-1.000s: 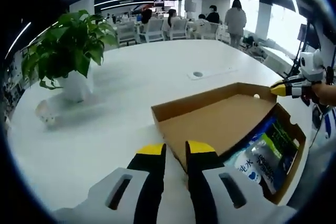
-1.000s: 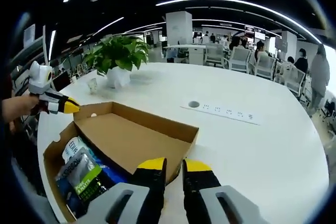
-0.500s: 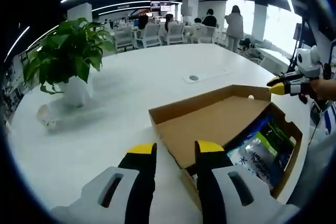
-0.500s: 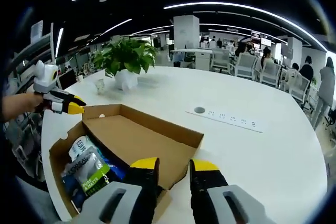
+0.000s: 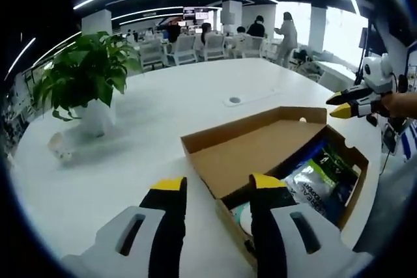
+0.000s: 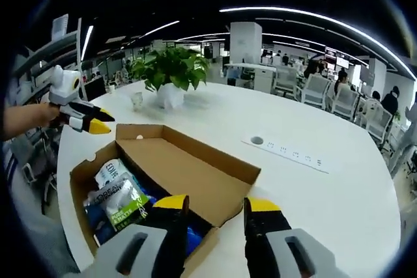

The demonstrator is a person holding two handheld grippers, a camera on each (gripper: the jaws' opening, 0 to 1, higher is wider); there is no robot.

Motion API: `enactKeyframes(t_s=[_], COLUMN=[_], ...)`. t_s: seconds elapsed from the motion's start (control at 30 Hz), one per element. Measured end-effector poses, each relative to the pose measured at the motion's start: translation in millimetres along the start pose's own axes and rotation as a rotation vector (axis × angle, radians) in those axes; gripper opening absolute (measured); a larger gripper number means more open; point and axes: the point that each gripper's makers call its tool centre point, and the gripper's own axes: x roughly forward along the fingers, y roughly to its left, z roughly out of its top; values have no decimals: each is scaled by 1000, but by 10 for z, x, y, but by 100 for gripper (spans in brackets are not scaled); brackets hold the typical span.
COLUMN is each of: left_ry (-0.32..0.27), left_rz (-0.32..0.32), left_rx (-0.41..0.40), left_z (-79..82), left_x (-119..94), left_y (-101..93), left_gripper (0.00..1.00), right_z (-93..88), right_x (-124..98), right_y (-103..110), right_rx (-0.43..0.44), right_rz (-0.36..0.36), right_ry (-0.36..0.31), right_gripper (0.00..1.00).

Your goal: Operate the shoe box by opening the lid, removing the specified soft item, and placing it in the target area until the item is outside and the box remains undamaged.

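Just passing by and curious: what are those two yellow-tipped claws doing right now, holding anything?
Left gripper: open, fingers spread, holding nothing.
Right gripper: open, fingers apart above the shoe box, holding nothing.

A plain brown cardboard shoe box [image 5: 260, 151] sits on a white worktop [image 5: 163, 109], holding green, silver and blue packets [image 5: 319, 183], while each claw [image 5: 212, 190] is white and black with yellow tips, and a green-leaved plant [image 5: 81, 73] stands in a white pot [image 5: 94, 115].
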Motion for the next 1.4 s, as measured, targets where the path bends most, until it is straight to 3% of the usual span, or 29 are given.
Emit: enactKeyframes(t_s=[0.13,0.53,1.4], left_ry=[1,5,24], left_rz=[-11,-26,-80], left_rx=[5,5,-3], left_z=[-30,-121,-222], left_x=[-38,-170,-310], left_y=[-78,-254,-724], left_gripper=[39,41,40], right_z=[-21,-72,-328], right_x=[-46,-162,-221], right_y=[68,238,677], right_rx=[-42,-51,7], right_rz=[12,40,83], right_ry=[6,5,64], right_gripper=[33,34,35])
